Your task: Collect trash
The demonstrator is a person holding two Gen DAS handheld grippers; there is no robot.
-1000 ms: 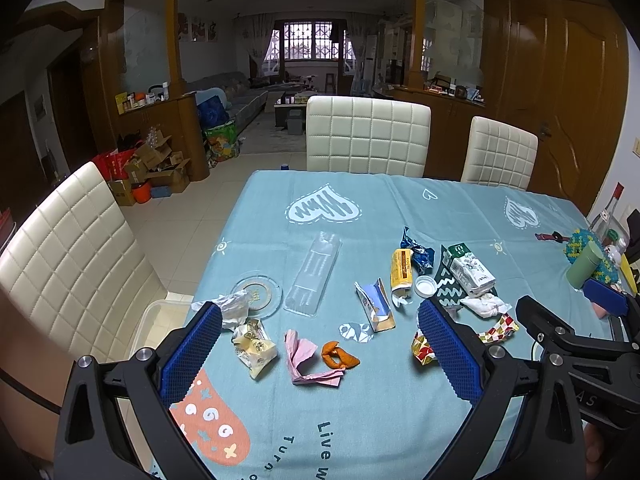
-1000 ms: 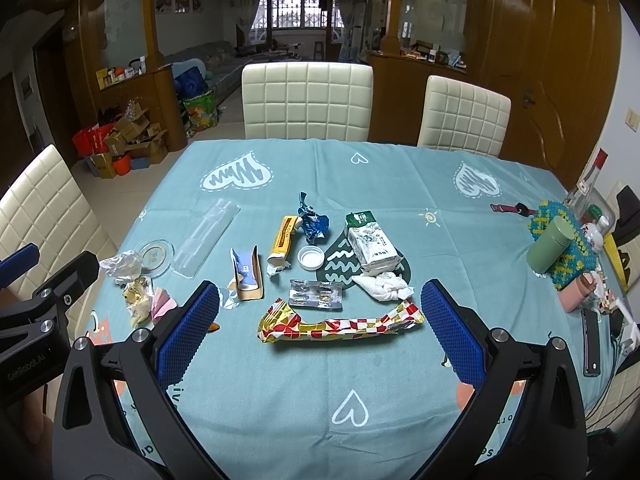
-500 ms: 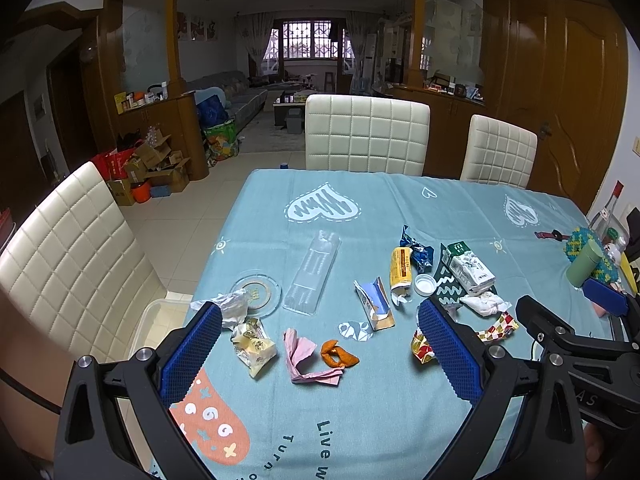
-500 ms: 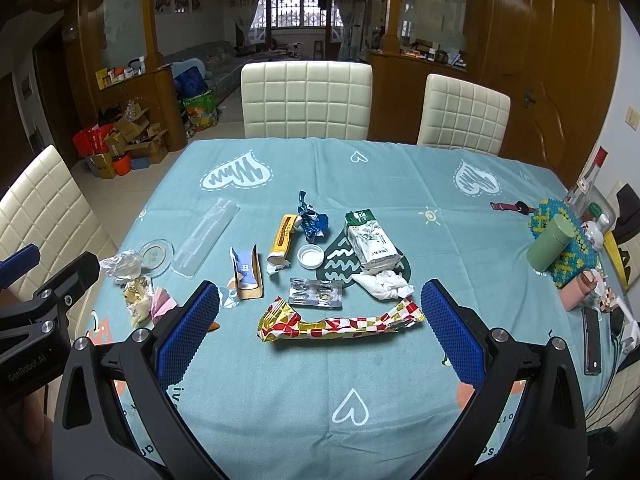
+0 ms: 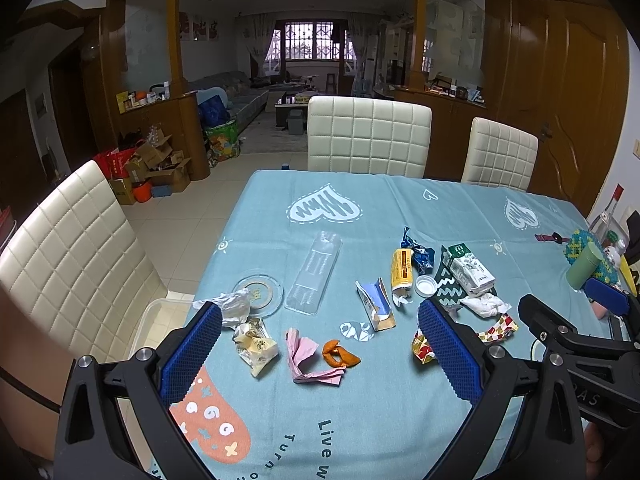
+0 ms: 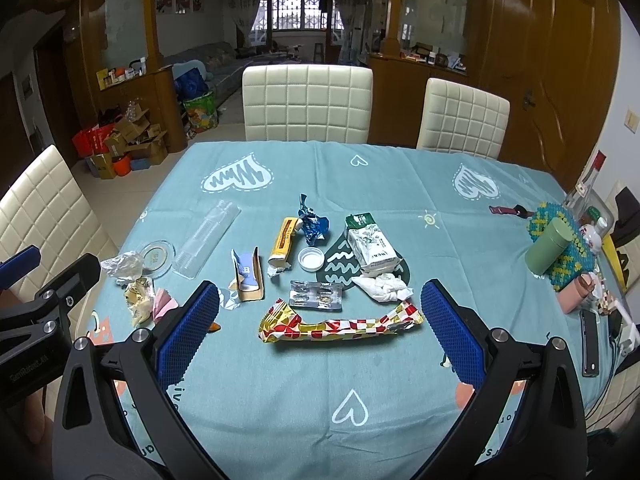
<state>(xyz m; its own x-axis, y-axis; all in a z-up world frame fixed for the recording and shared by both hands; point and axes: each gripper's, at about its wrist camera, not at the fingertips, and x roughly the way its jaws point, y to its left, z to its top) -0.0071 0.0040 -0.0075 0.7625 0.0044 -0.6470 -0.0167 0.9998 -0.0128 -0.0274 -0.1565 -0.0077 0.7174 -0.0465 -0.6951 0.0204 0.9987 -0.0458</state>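
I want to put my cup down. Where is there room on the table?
Bare cloth lies past the blue foil wrapper, around the big white heart print, up to the chairs. More lies near us, below the red-and-gold wrapper. The middle is crowded with trash, and the right edge by the green canister is cluttered.

A: Soft daylight comes from the far window (image 5: 310,40); the tablecloth (image 6: 304,376) is evenly lit, shadows faint.

B: Sharp in the middle, though. Edges bend and corners go black.
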